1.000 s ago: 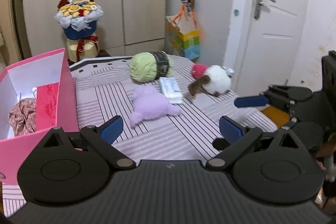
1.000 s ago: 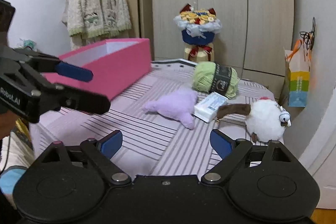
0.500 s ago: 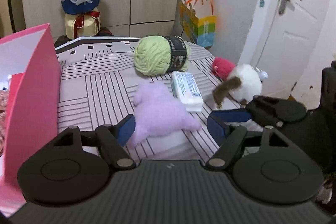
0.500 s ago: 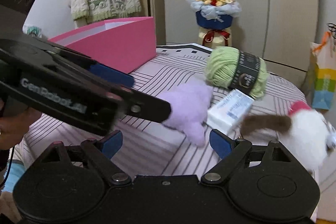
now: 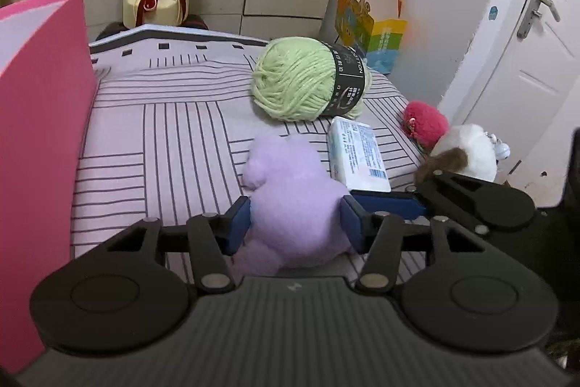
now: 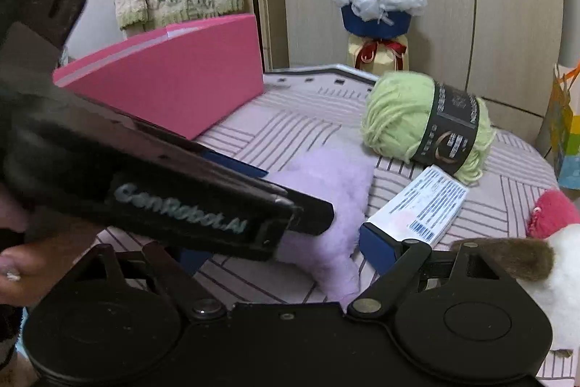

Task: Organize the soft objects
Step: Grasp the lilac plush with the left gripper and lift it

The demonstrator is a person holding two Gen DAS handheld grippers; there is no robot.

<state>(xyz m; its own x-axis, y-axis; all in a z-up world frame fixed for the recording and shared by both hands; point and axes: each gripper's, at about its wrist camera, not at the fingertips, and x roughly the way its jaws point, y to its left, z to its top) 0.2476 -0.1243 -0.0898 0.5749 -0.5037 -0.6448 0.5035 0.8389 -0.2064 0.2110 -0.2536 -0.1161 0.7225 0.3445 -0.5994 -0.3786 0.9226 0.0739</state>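
The left tongs [image 5: 295, 223] had dropped over the purple plush [image 5: 290, 198] on the striped desk [image 5: 163, 140], jaws closing around it; the right tongs [image 6: 286, 247] stayed wide, empty

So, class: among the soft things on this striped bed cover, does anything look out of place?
Yes: the flat printed packet, lying between the purple plush and the green yarn ball, looks like packaged goods, not a toy or wool.

Left of the left gripper [image 5: 295, 223]: bare striped bedcover [image 5: 163, 140], then the pink box [image 5: 40, 140] wall blocks. Right: right gripper [image 5: 391, 202] crowds in beside it. Ahead: purple plush [image 5: 290, 198], tissue pack [image 5: 357, 155], green yarn [image 5: 301, 78] block.
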